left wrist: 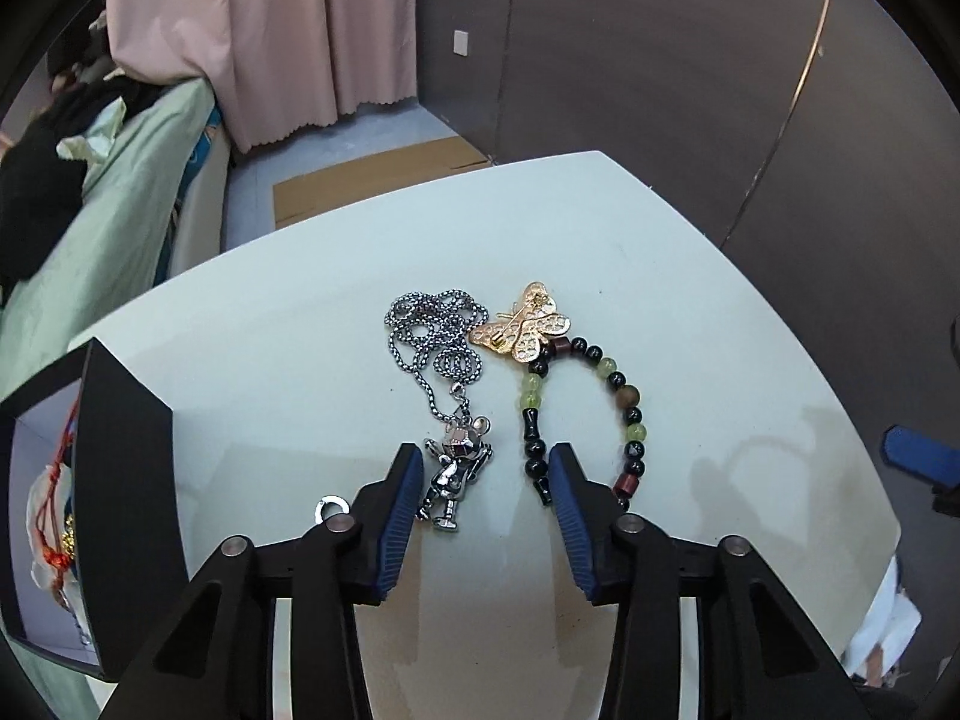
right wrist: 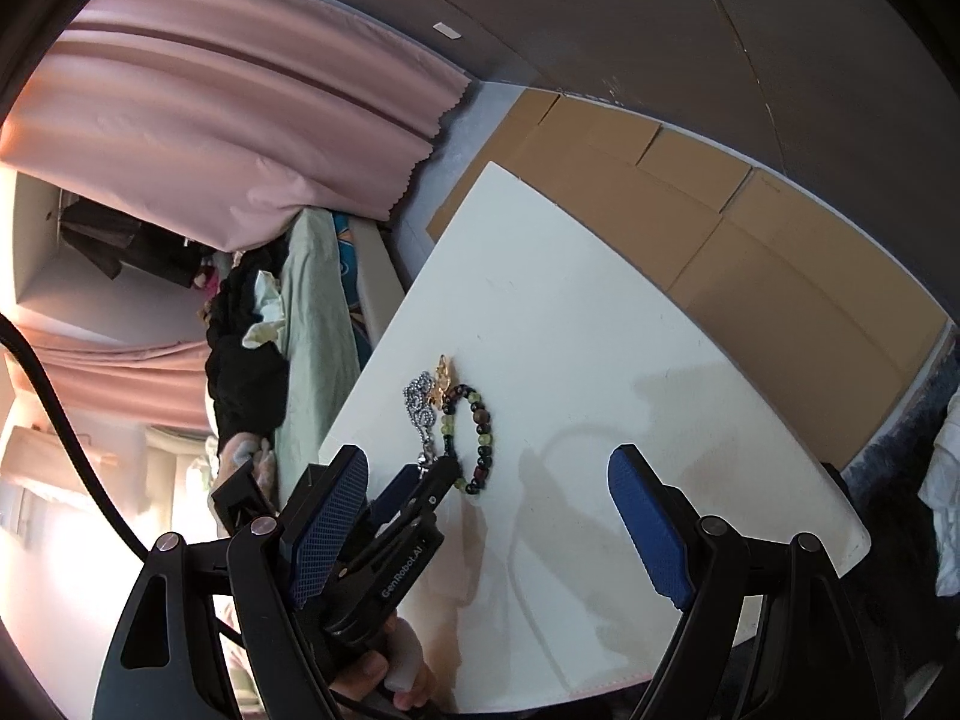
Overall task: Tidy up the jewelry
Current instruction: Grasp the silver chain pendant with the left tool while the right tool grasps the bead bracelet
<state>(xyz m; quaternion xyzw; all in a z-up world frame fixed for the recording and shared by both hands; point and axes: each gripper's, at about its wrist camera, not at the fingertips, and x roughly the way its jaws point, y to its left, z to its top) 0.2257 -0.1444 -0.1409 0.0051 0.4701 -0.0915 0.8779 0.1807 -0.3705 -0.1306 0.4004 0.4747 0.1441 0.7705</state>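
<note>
On the white table (left wrist: 300, 330) lie a silver chain necklace (left wrist: 432, 336) with a bear pendant (left wrist: 456, 474), a gold butterfly brooch (left wrist: 522, 330) and a bracelet of black, green and brown beads (left wrist: 624, 414). My left gripper (left wrist: 486, 453) is low over the table with its jaws partly apart. The pendant lies between the blue pads, close to the left one, and the bracelet's black beads lie by the right one. I see no pad pressing on either. My right gripper (right wrist: 489, 462) stands wide open nearer the table's front, holding nothing, behind the left gripper (right wrist: 432, 474).
A black box (left wrist: 120, 480) with red-corded jewellery (left wrist: 54, 510) inside stands at the table's left edge. A small silver ring (left wrist: 332, 507) lies beside the left finger. A bed with a green sheet (right wrist: 312, 312), a pink curtain (right wrist: 240, 120) and floor cardboard (right wrist: 720, 228) surround the table.
</note>
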